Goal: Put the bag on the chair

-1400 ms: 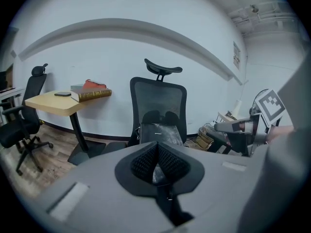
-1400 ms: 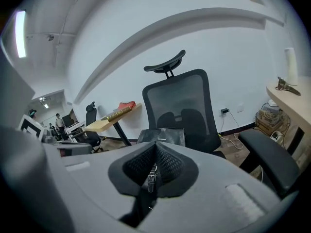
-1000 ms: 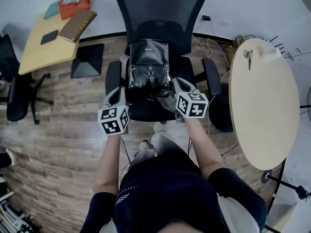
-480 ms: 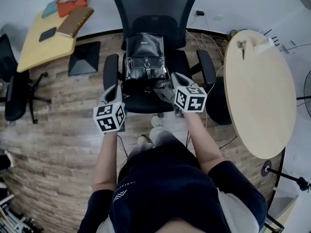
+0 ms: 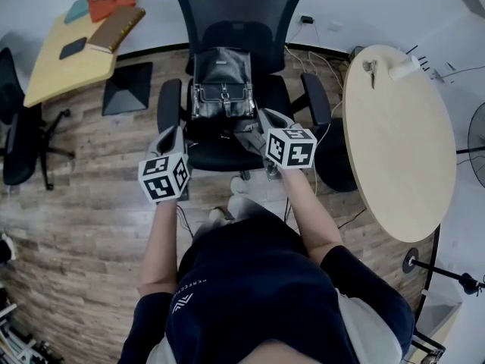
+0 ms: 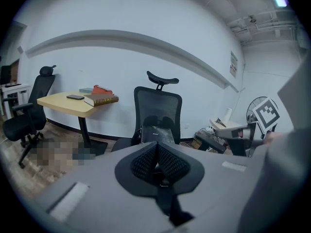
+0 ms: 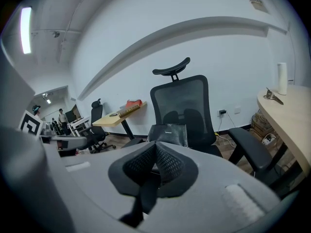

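A black leather bag (image 5: 222, 86) stands upright on the seat of the black mesh office chair (image 5: 239, 6), leaning against its backrest. My left gripper (image 5: 168, 135) hovers in front of the left armrest, shut and holding nothing. Off the bag's lower right corner, my right gripper (image 5: 265, 115) is also shut and empty. Neither one touches the bag. In the left gripper view the pads (image 6: 146, 160) meet, with the bag (image 6: 156, 134) beyond them. The right gripper view shows its pads (image 7: 167, 163) pressed together in front of the bag (image 7: 167, 134).
A yellow table (image 5: 57, 70) with books stands at the back left, another black chair (image 5: 19, 139) beside it. A round pale table (image 5: 398, 142) lies close on the right, next to the chair's right armrest (image 5: 317, 101). Cables (image 5: 326, 40) trail along the wall.
Both grippers have drawn back a little from the bag toward the person and risen slightly. The bag stays put on the seat.
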